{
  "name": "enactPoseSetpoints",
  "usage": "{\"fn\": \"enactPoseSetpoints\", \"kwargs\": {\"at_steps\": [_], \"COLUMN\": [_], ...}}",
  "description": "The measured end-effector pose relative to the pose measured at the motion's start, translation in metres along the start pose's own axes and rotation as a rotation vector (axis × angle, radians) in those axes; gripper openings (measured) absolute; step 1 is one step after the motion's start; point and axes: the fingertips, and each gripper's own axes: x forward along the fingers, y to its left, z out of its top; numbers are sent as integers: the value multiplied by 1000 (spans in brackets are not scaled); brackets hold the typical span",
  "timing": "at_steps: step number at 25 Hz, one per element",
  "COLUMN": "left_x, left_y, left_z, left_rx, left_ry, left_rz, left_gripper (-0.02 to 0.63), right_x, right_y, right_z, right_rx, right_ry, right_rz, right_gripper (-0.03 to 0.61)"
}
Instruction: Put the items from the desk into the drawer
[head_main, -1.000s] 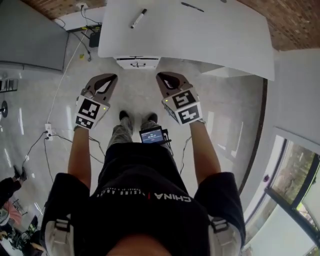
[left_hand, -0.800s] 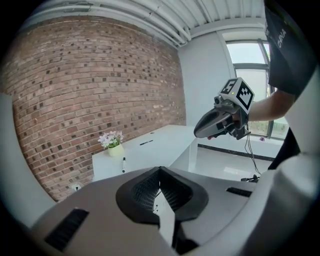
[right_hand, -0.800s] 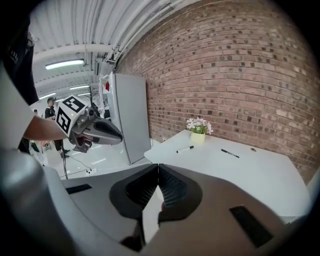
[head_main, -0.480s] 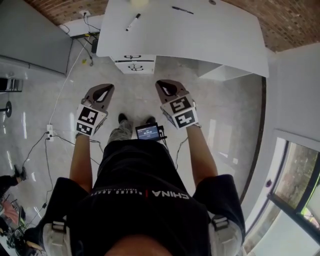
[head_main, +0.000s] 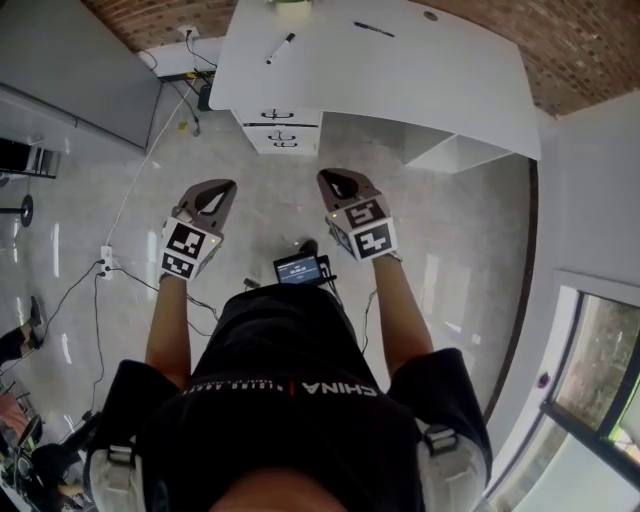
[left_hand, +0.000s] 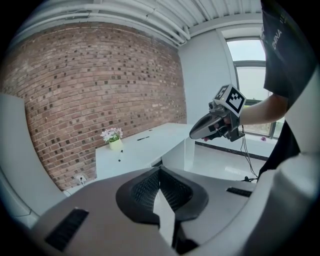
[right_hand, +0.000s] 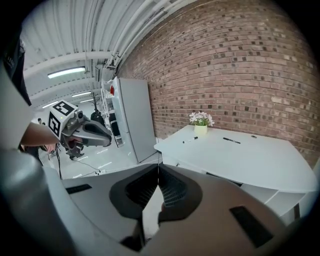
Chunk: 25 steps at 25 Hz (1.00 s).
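Note:
The white desk (head_main: 420, 90) stands ahead of me, well beyond both grippers. On it lie a white marker with a black cap (head_main: 281, 47), a black pen (head_main: 372, 29) and a small dark round thing (head_main: 431, 15). A potted flower (right_hand: 201, 122) sits at the desk's back edge. A white drawer unit (head_main: 281, 130) stands under the desk's left end, its drawers closed. My left gripper (head_main: 221, 187) and right gripper (head_main: 331, 179) hang side by side over the floor. Both are shut with nothing between the jaws.
A grey cabinet (right_hand: 132, 117) stands left of the desk, with a brick wall (left_hand: 90, 85) behind. Cables and a power strip (head_main: 104, 262) lie on the glossy floor at the left. A window (head_main: 590, 370) is at the right. A small screen (head_main: 299, 268) hangs at my waist.
The desk and drawer unit have shifted in the head view, and more of the drawer fronts shows now. Both grippers sit slightly lower in that view and remain shut.

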Motion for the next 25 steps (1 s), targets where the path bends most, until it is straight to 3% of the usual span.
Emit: {"fn": "enactPoseSetpoints", "kwargs": {"at_steps": [3,7,16,25], "left_x": [-20,-49,-99,-93], "left_y": [-11,-28,-100,-148], "left_z": [-9,-29,-37,-3], "left_rx": [-16,-44,-50,-42], "left_ry": [-8,18,-29,-73], "left_rz": [28,78,44,34], "left_gripper": [12,12,12,12], "right_x": [-10,-27,-88,-139], "right_y": [17,54,127,115], "right_z": [-2,-9,-41,-48], "right_rx": [-2,-76,-264,-291], "right_ry": [-16,-11,62,44], "right_rz": [3,8,-32,-77], "right_gripper": [17,17,17,17]}}
